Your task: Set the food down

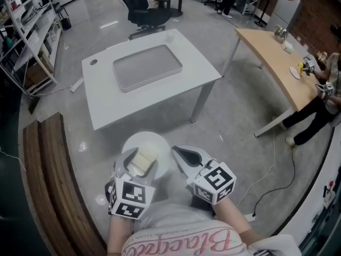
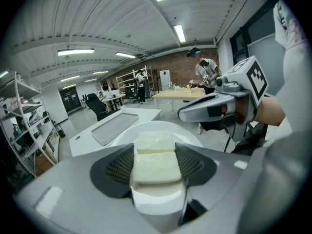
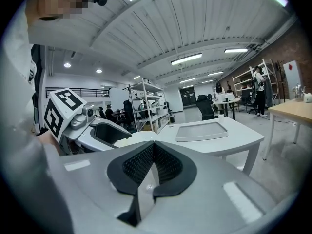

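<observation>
The food is not set down yet. The left gripper (image 1: 136, 165) is gripping a pale block of food (image 2: 156, 165) between its fingers (image 2: 116, 168). These are standing fairly wide apart, with the pads pressing on either side of the block. A second pale piece is lying just beyond the first, at 12 o'clock from it. Both pieces are hanging over a white plate (image 1: 154, 143), and I cannot tell whether they are touching it.

The plate itself is being carried in the air above the floor. The right gripper (image 1: 176, 153) is meeting its rim at 3 o'clock. In the right gripper view its fingers are lying closed together with a thin white edge between them, so it is most likely pinching the rim.

The white surface (image 1: 106, 103) with the grey tray (image 1: 147, 66) is lying well apart, at 12 o'clock from the plate. Judging by this, what is remaining is lowering the food, either onto the plate or over at the surface, and opening the left fingers.
</observation>
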### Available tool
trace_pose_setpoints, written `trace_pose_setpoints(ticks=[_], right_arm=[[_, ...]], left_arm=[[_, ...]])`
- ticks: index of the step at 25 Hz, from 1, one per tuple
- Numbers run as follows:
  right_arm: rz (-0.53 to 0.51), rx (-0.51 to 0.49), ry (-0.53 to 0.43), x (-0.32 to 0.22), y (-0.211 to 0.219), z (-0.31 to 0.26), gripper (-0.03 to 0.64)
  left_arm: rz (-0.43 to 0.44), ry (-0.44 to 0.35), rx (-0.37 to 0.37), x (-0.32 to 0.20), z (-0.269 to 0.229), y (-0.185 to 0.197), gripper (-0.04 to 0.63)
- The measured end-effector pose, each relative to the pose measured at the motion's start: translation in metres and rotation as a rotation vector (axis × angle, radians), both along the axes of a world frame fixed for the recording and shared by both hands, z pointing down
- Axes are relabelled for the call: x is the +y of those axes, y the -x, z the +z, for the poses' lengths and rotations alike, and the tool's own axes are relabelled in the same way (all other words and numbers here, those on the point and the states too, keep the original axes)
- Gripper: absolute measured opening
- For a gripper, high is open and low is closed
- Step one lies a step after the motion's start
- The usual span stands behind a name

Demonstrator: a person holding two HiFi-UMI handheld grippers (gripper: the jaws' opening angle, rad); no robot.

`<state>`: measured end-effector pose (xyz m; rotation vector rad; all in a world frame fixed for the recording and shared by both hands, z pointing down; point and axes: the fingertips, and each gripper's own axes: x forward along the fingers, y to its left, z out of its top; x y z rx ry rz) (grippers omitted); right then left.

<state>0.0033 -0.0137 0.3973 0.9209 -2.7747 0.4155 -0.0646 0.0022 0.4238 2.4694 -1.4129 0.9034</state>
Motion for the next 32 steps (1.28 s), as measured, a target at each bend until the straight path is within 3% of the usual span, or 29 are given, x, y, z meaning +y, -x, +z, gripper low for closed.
trace_pose_setpoints(ticks=[16, 32], right_arm=[[-0.082, 0.032, -0.009, -0.131, 0.016, -0.019, 0.002], [-0.08, -0.027, 0.038, -0.197, 0.026, -0.015, 0.002]], left_arm=[[-0.08, -0.012, -0.014, -0.135, -0.012, 0.01, 0.262], [-0.074, -0.025, -0.013, -0.218, -0.006, 0.022, 0.262]])
